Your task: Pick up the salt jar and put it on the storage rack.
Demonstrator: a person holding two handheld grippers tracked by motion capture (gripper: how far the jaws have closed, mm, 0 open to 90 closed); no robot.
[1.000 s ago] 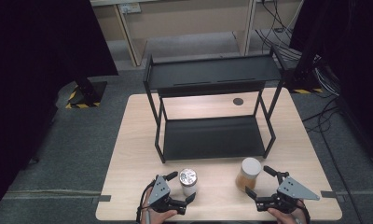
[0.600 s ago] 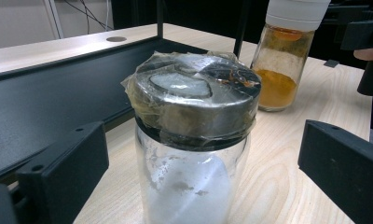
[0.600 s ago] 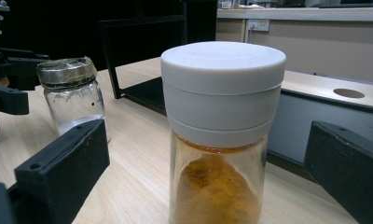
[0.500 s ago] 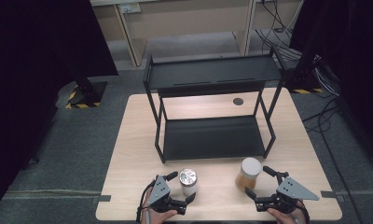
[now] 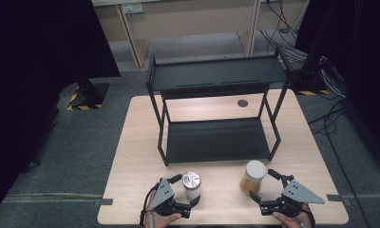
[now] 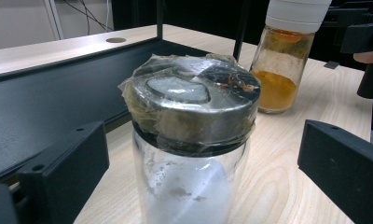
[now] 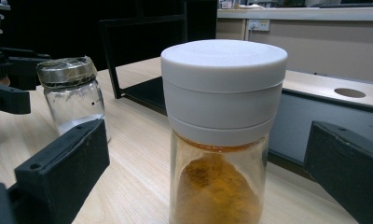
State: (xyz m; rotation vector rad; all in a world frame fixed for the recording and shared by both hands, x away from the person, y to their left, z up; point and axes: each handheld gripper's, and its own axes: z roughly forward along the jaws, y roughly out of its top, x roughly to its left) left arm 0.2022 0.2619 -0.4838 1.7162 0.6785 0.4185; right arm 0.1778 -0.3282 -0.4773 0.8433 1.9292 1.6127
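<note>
A light wooden table carries a black two-tier shelf rack, both tiers bare. Near the front edge stand two upright glass jars, well apart. The white-lidded jar holds orange powder; the metal-lidded jar (lid wrapped in clear film) holds white powder. The right gripper has its jaws apart around the orange one, not touching; the left gripper likewise flanks the other.
</note>
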